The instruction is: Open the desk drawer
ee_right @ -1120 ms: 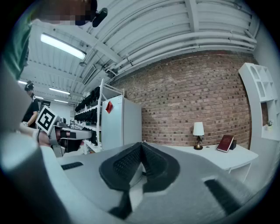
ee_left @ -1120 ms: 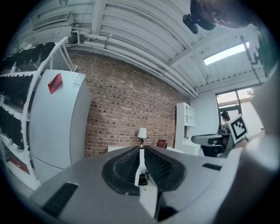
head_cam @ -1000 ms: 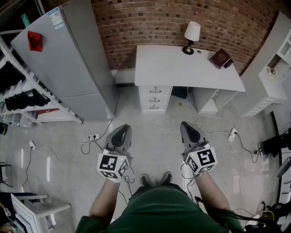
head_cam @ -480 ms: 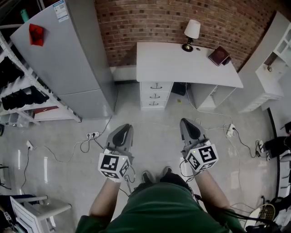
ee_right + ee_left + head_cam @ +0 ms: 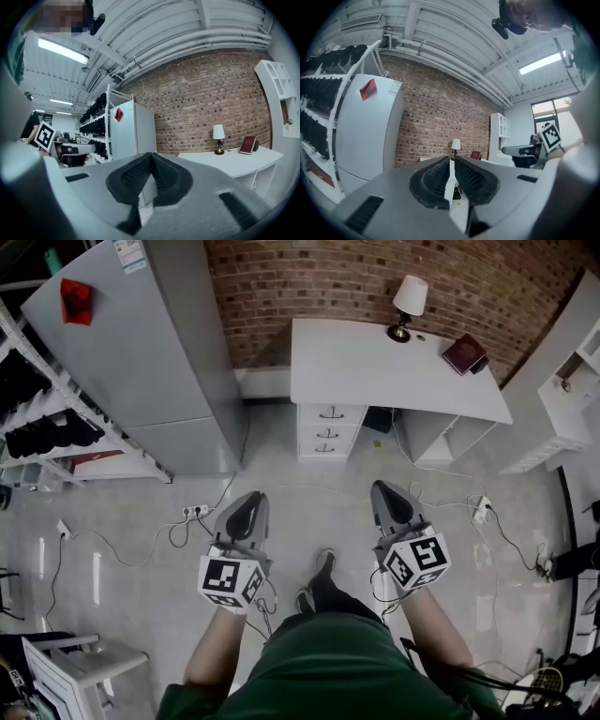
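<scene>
While both grippers hang empty, the drawers stand shut across the floor

As the head view has it, the left gripper (image 5: 247, 497) and the right gripper (image 5: 384, 487) are held level, side by side above the grey floor (image 5: 309, 486). Both point toward the white desk (image 5: 375, 367) set against the brick wall (image 5: 309, 277). Under the left end of that surface sit 3 drawers (image 5: 327, 431), stacked and all closed, well apart from both grippers. A lamp (image 5: 409, 301) and a red book (image 5: 465, 353) stand along the surface's far edge, and a grey fridge (image 5: 141, 343) rises at the left.

From the left gripper view, its fingers (image 5: 433, 180) are all but closed. Only a thin slit is left between them, with nothing in it. White furniture shows through the slit, and the lamp (image 5: 455, 144) stands just above the tips.

From the right gripper view, its fingers (image 5: 129, 176) meet tip to tip and hold nothing. The desk (image 5: 234, 164) lies to the right with the lamp (image 5: 218, 133) and book (image 5: 247, 145) on it, and the fridge (image 5: 133, 131) stands behind the tips.
</scene>
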Tool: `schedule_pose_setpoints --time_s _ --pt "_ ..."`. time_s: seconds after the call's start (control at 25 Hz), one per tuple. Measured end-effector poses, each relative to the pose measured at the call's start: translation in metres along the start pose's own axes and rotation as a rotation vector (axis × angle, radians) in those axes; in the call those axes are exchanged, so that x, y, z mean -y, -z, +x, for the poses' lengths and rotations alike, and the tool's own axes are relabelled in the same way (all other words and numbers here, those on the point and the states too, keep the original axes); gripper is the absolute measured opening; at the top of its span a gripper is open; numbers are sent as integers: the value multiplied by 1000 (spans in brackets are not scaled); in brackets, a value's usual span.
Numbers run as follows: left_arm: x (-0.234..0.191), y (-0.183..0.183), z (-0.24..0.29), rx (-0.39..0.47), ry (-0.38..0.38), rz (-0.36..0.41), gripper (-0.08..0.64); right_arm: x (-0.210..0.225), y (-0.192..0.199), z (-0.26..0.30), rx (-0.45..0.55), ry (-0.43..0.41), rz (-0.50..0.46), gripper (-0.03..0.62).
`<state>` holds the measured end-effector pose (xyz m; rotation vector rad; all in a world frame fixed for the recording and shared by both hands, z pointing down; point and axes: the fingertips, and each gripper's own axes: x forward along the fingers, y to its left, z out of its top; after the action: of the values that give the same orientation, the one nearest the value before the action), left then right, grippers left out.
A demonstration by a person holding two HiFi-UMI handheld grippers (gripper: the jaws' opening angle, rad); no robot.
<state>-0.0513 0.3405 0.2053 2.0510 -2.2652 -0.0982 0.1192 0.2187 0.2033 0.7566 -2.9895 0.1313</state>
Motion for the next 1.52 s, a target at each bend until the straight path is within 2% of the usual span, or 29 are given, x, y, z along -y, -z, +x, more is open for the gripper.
schedule_pose_setpoints --time_s 0.32,0.88,1.16,1.52 --pt "-29 0 38 -21 -35 22 29 16 8 55 7 -46 42 0" --pt "-48 15 158 -100 -59 14 29 108 25 156 -41 -75 125 0" --pt "-44 15 206 -118 -51 20 29 147 30 183 -50 -76 155 0" --pt "-30 13 243 -139 -11 50 29 187 26 188 -28 -23 177 0"
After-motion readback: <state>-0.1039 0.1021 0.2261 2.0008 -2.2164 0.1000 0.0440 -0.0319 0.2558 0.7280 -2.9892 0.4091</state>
